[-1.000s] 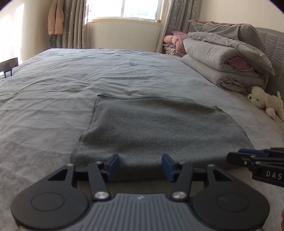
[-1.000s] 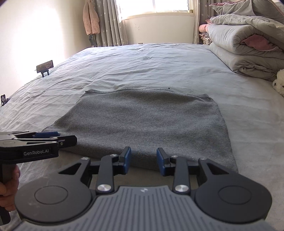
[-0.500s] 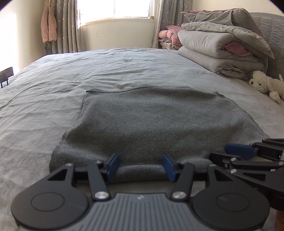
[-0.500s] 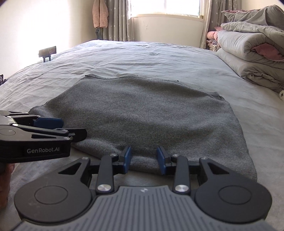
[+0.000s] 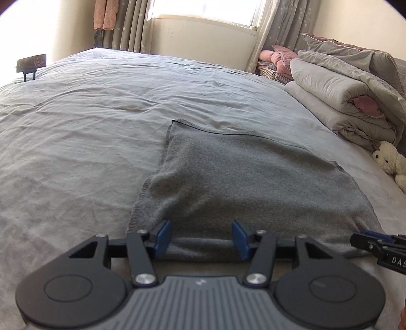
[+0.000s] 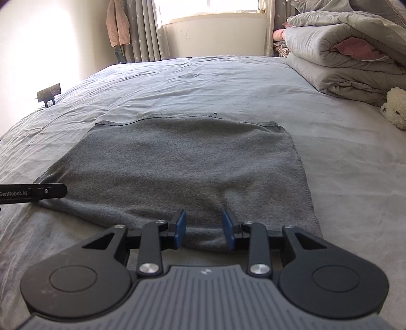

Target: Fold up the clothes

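Note:
A dark grey fleece cloth [image 5: 248,182] lies flat on the grey bed sheet [image 5: 76,142]; it also shows in the right wrist view [image 6: 177,172]. My left gripper [image 5: 200,238] is open, its blue pads either side of the cloth's near edge by the near left corner. My right gripper [image 6: 204,227] is open, its pads straddling the near edge by the near right corner. Each gripper shows in the other's view: the right one [image 5: 375,243] at the right edge, the left one [image 6: 38,193] at the left edge.
Folded grey and pink quilts [image 5: 350,96] are stacked at the bed's right side, with a white plush toy [image 5: 390,162] beside them. A small dark stand [image 5: 31,63] sits at the far left. Curtains and a window [image 5: 203,15] are behind the bed.
Both grippers have moved forward onto the cloth's near edge, which now lies between their pads. The views have tilted and shifted; the cloth's near edge is slightly bunched.

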{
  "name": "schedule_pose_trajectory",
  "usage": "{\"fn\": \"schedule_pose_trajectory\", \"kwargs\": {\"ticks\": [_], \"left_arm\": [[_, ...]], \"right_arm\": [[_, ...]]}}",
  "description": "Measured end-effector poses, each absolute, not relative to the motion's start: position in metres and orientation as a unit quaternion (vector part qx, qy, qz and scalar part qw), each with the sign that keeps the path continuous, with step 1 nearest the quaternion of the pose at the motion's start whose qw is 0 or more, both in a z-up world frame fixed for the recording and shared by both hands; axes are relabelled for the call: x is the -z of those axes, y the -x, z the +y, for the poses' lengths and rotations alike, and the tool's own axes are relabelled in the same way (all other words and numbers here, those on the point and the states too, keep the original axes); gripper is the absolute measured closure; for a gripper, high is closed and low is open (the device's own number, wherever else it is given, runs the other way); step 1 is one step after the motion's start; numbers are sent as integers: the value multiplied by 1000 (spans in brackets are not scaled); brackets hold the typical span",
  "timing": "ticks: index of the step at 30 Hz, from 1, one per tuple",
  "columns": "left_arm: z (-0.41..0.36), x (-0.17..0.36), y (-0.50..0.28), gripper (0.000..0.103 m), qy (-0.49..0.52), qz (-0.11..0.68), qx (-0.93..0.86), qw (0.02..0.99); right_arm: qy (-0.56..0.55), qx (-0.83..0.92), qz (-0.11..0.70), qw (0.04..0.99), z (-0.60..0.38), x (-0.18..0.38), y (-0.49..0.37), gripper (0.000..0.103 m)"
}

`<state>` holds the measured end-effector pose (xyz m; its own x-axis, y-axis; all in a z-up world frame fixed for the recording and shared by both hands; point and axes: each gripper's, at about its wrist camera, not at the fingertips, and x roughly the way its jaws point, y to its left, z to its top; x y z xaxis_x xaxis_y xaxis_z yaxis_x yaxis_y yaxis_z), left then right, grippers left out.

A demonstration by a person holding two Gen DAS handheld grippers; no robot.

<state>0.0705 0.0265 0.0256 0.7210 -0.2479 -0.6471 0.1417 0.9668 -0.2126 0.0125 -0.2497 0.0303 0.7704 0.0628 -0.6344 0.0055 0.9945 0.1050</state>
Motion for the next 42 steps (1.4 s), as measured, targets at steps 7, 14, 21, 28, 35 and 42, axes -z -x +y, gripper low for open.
{"fn": "schedule_pose_trajectory", "kwargs": {"ticks": [7,14,21,28,35,42], "left_arm": [[62,-33,-76,51,150,376,77,911],[96,-42,-73,43,226,403,46,886],[77,-31,-69,36,244,434,60,865],[79,-26,-68,27,268,422,56,864],[84,-28,-66,35,279,432,38,857],[72,-22,-71,82,227,429,29,874]], "right_arm": [[-60,13,372,926,-289,-33,-6,70],[-89,91,396,910,-319,-38,5,48],[-241,72,381,890,-332,-36,14,45],[-326,103,351,872,-333,-33,22,44],[-394,106,350,843,-335,-35,32,43],[-406,123,309,851,-332,-25,29,44]]}}
